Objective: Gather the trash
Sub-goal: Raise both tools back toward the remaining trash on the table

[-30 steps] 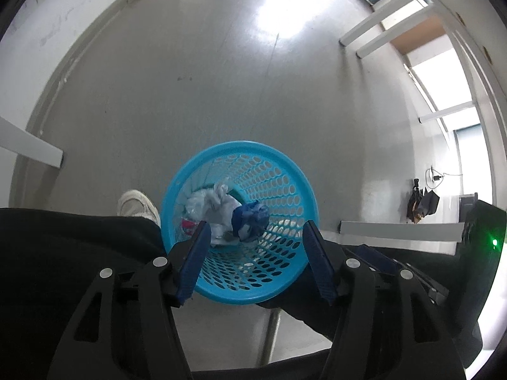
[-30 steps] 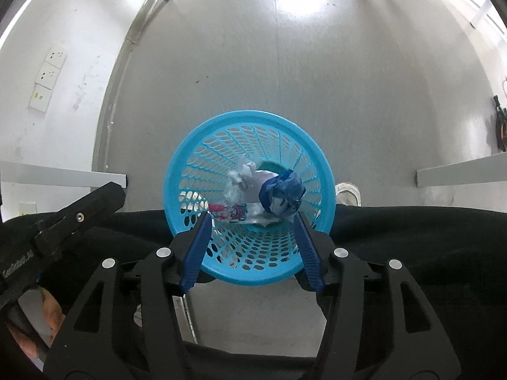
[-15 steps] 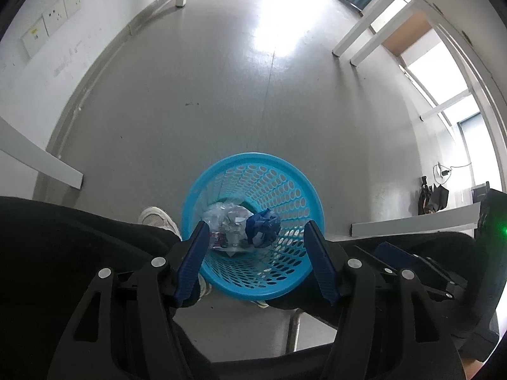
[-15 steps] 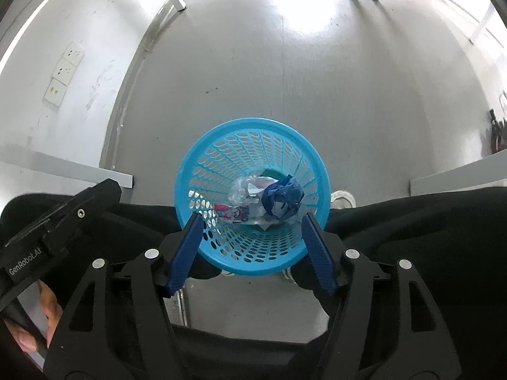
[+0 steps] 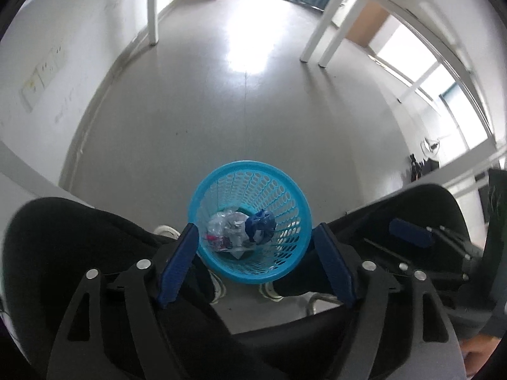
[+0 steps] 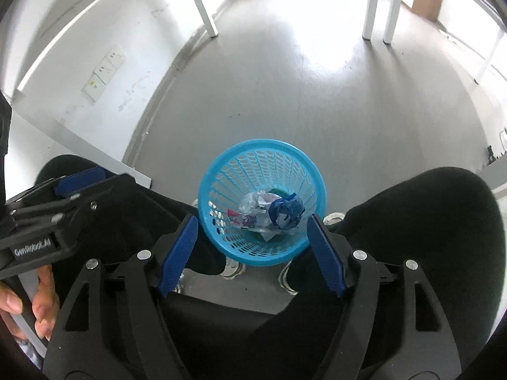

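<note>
Low in the middle of both views stands a round blue plastic basket with holes (image 5: 250,190), holding crumpled light trash (image 6: 269,210). Left gripper (image 5: 256,262) and right gripper (image 6: 252,247) gape wide, empty. Soft scraps squash easily; pinch their tops.

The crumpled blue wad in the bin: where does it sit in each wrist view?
Left wrist: crumpled blue wad lies right of centre inside the blue basket, beside clear plastic trash.
Right wrist: it lies right of centre in the basket.
Shared landmark: the wall sockets, upper left.
</note>
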